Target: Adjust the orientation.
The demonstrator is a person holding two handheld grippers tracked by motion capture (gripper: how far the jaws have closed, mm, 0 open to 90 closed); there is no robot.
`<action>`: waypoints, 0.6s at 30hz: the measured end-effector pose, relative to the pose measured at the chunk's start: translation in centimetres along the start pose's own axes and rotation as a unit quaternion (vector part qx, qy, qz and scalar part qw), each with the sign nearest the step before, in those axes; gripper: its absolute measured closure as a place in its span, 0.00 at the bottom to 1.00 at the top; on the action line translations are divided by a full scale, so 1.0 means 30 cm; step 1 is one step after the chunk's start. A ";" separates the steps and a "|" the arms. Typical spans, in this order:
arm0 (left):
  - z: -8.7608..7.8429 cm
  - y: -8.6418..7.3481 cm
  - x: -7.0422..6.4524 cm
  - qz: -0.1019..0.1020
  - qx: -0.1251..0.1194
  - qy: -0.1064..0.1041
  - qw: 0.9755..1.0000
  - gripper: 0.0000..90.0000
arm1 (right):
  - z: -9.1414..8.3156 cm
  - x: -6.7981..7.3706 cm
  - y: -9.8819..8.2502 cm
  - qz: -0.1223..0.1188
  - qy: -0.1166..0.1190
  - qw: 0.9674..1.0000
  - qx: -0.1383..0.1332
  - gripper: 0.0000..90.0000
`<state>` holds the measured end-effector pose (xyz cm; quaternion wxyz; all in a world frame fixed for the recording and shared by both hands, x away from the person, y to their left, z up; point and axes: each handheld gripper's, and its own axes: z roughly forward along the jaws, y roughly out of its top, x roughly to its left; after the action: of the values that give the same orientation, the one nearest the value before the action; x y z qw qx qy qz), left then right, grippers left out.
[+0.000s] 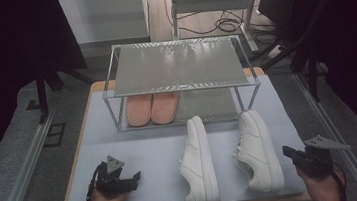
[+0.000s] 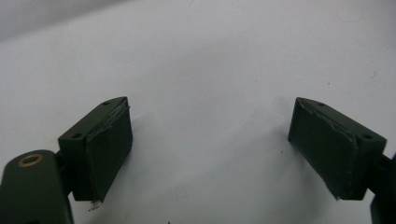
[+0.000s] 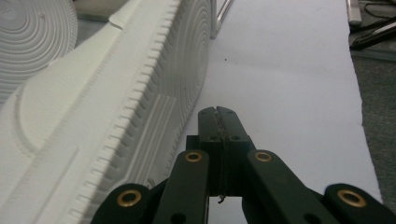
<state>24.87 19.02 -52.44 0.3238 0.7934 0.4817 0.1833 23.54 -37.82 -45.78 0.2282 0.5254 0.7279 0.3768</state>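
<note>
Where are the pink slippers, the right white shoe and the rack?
Pink slippers (image 1: 151,108), high view, on the toes.
Right white shoe (image 1: 258,148), high view, on its side.
Rack (image 1: 179,65), high view, on the top shelf.

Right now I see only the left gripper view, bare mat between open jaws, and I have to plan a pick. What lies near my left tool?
Observer: A white sneaker lies on its side on the mat, to the right of your left tool.
Operator: Is there a second one?
Observer: Yes, a second white sneaker lies on its side further right, with its sole facing the right tool.
Operator: Is that tool holding anything?
Observer: No, it is shut with nothing between its jaws.
Operator: What is beyond the shoes?
Observer: A two-tier rack, with pink slippers on its lower shelf.
</note>
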 end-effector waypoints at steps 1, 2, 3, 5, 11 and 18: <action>0.000 0.000 0.000 0.000 0.000 0.000 1.000 0.15 | -0.002 0.005 0.008 -0.003 -0.002 1.000 0.000 1.00; 0.000 0.000 0.000 0.000 0.000 0.000 1.000 0.15 | -0.005 0.009 0.015 -0.006 -0.001 1.000 0.000 1.00; 0.000 0.000 0.000 0.000 0.000 0.000 1.000 0.15 | -0.005 0.009 0.015 -0.006 -0.001 1.000 0.000 1.00; 0.000 0.000 0.000 0.000 0.000 0.000 1.000 0.15 | -0.013 0.019 0.030 -0.012 0.001 1.000 -0.002 1.00; 0.000 0.000 0.001 0.000 0.000 0.000 1.000 0.15 | -0.028 0.048 0.065 -0.026 0.013 1.000 -0.001 1.00; 0.000 -0.001 0.001 0.000 0.000 0.000 1.000 0.15 | -0.030 0.090 0.111 -0.047 0.029 0.998 0.001 1.00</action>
<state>24.87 19.05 -52.44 0.3241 0.7933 0.4817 0.1833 23.92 -35.02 -42.42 0.2240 0.4801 0.7583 0.3800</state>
